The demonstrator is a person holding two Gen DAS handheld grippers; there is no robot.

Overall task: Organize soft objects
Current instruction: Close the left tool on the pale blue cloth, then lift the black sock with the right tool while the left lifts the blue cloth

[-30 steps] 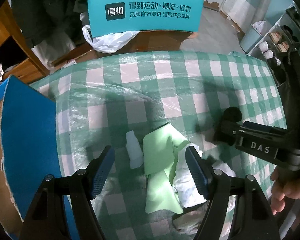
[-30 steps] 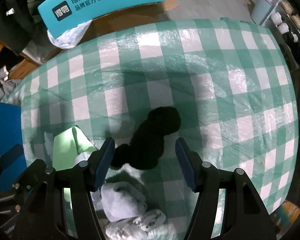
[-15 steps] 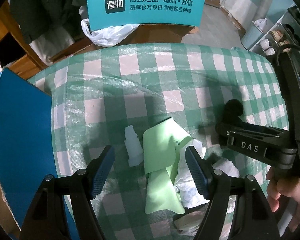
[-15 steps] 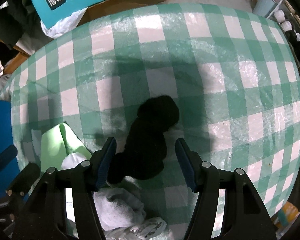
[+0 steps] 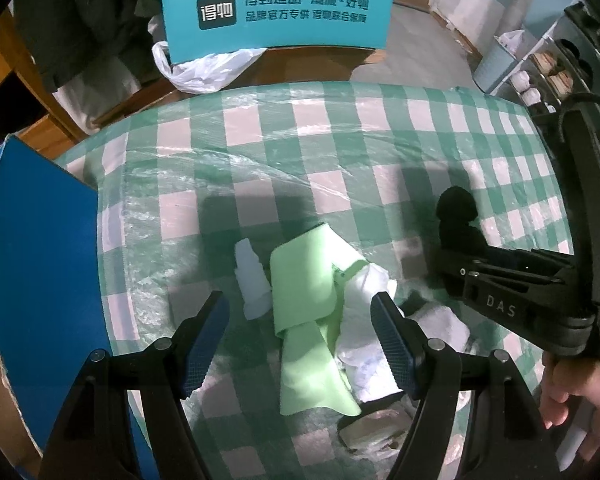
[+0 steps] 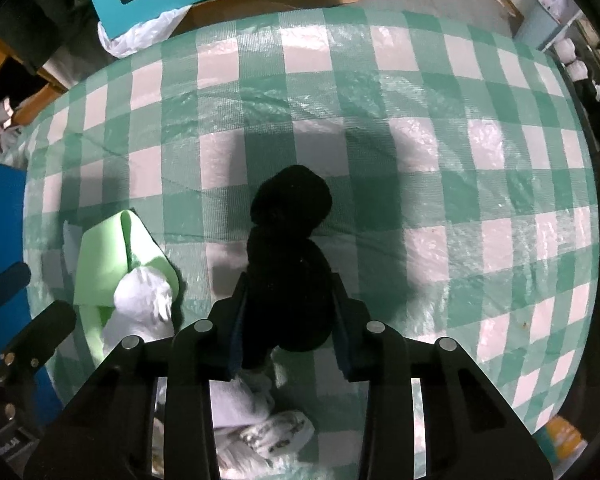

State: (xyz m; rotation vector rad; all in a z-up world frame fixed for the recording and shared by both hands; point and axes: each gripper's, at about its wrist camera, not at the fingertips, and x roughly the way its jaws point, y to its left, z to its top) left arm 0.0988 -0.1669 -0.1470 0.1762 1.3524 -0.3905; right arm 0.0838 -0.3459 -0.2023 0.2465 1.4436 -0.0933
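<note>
Right gripper (image 6: 288,320) has its fingers clamped on the black sock (image 6: 288,248), probably to sort it; left gripper (image 5: 300,340) hangs wide open over the green cloth (image 5: 308,304).

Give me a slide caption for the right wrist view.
Right gripper clamps a black sock on the green checked tablecloth, beside a light green cloth.

Both views are dim with a cool cast, and strong fisheye bending darkens the corners to black. Glare streaks the plastic-covered checkered tablecloth (image 5: 340,152), where soft shadows fall. The black cloth (image 6: 288,264) shows no detail; edges look slightly soft.
</note>
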